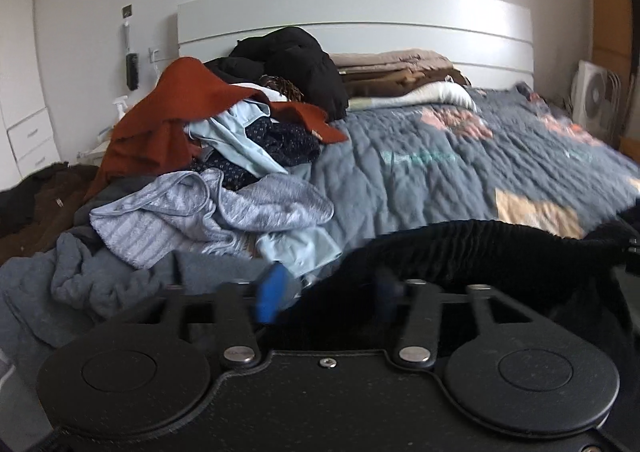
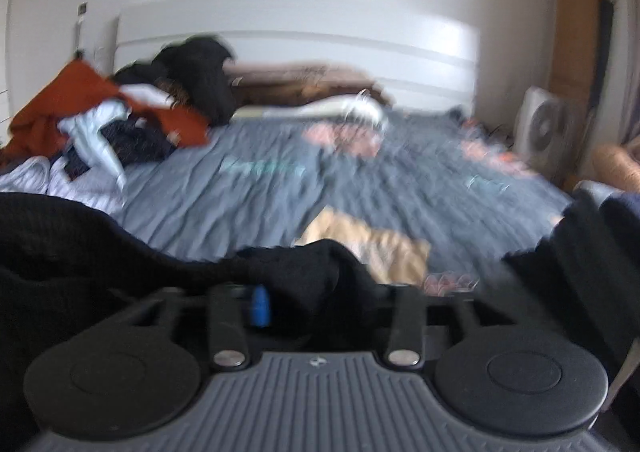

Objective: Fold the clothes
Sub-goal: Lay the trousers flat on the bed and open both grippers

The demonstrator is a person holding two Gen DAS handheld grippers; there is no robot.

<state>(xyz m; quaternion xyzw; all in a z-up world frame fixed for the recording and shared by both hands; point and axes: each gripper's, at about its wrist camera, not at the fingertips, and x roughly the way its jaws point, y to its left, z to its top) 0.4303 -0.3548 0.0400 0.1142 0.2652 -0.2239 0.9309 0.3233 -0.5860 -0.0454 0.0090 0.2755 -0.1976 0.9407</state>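
A black ribbed garment (image 1: pixel 480 252) lies across the near edge of the bed, right in front of both grippers. In the left wrist view my left gripper (image 1: pixel 328 288) stands open, its blue pads (image 1: pixel 272 292) well apart with the black cloth lying loosely between them. In the right wrist view the same black garment (image 2: pixel 80 244) drapes over my right gripper (image 2: pixel 320 300). That gripper is open too; one blue pad (image 2: pixel 260 306) shows and the other is hidden by cloth. A heap of unfolded clothes (image 1: pixel 208 187) covers the bed's left side, with a rust-red piece (image 1: pixel 160 119) on top.
The grey-blue patchwork quilt (image 1: pixel 440 155) spreads to the right of the heap. A white headboard (image 1: pixel 360 19) and folded blankets (image 1: pixel 400 67) stand at the far end. A white fan (image 2: pixel 540 131) sits right of the bed, and white drawers (image 1: pixel 28 139) stand at far left.
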